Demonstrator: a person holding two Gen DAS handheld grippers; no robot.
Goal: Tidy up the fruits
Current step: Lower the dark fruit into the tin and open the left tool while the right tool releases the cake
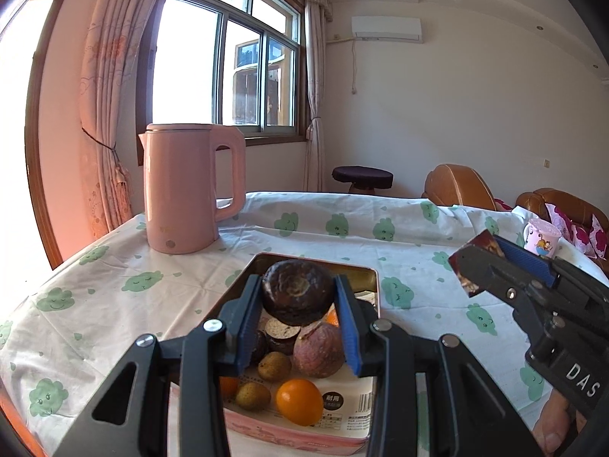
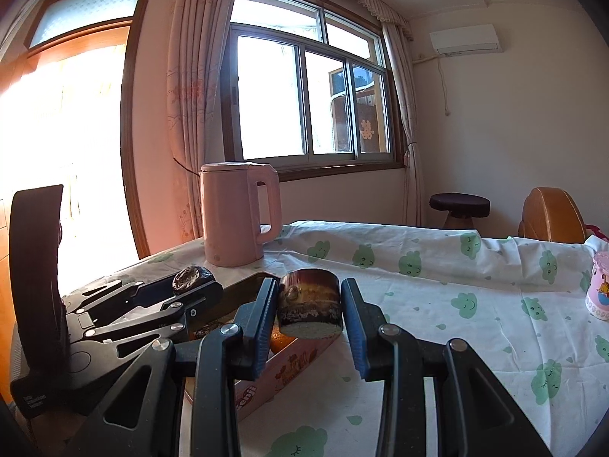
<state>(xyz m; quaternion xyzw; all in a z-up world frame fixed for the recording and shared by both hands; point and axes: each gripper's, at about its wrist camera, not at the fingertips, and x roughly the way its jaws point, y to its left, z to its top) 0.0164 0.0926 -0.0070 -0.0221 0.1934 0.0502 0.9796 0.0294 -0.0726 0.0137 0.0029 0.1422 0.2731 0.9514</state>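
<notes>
My left gripper [image 1: 298,297] is shut on a dark brown round fruit [image 1: 297,291] and holds it above the pink tin box [image 1: 375,289]. The box holds an orange kumquat [image 1: 299,401], small brown longans [image 1: 274,366], a wrinkled purple passion fruit [image 1: 319,348] and a cut dark piece [image 1: 282,331]. My right gripper [image 2: 309,304] is shut on a short dark sugarcane chunk [image 2: 309,302], held just right of the box [image 2: 289,369]. The right gripper also shows in the left wrist view [image 1: 483,266], and the left gripper in the right wrist view [image 2: 192,280].
A pink kettle [image 1: 186,186] stands at the table's far left. A pink cartoon cup [image 1: 541,237] stands at the right edge. The table has a white cloth with green clouds [image 1: 399,236]. A stool [image 1: 361,177] and brown sofa [image 1: 456,186] lie beyond.
</notes>
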